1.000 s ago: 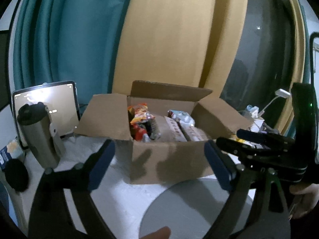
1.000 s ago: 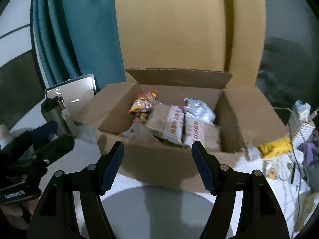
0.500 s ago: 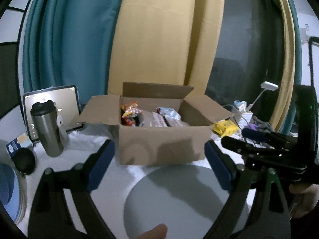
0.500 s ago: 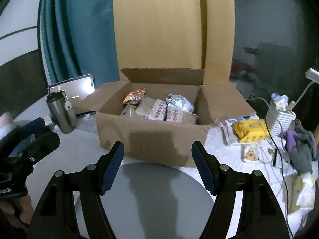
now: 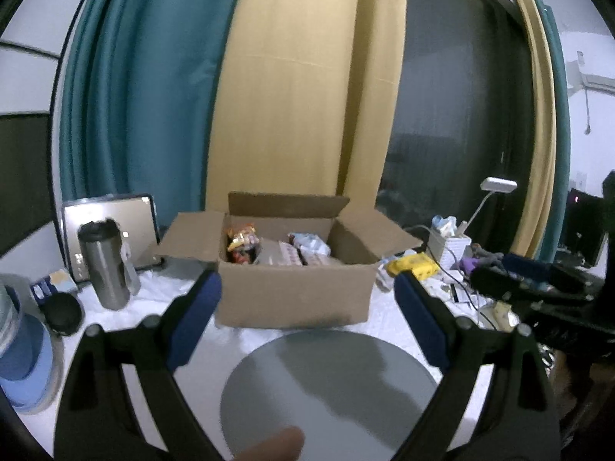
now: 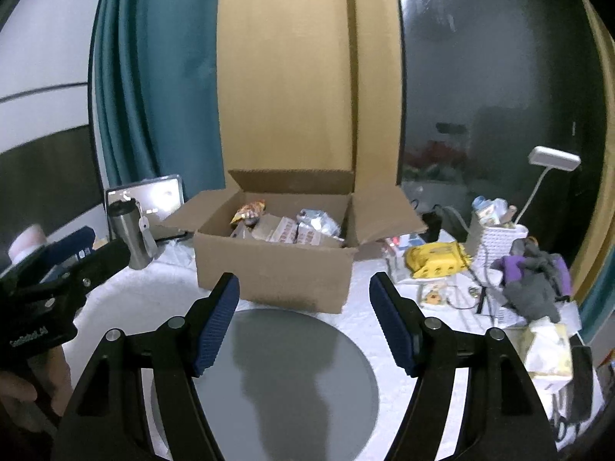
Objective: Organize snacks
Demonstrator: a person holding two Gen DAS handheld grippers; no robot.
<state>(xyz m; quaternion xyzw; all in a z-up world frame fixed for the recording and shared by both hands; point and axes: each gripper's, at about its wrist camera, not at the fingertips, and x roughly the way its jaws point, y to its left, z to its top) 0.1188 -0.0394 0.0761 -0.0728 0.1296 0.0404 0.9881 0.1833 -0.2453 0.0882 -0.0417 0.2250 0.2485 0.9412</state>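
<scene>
Snacks in crinkly foil packets [image 6: 286, 224] lie inside the open brown cardboard box [image 6: 273, 272] at frame centre; they look light, soft and slippery. Better to pinch a sealed edge gently. Left gripper [image 5: 307, 307] and right gripper [image 6: 303, 317] both stand released and empty, apart from the box.

Left wrist view: your camera looks along the left tongs [image 5: 307, 299], slightly downward, toward the cardboard box [image 5: 296, 292], from near.
Right wrist view: same facing, along the right tongs [image 6: 304, 307].
Shared: box, grey disc [image 6: 300, 365], tumbler [image 5: 105, 265].
</scene>
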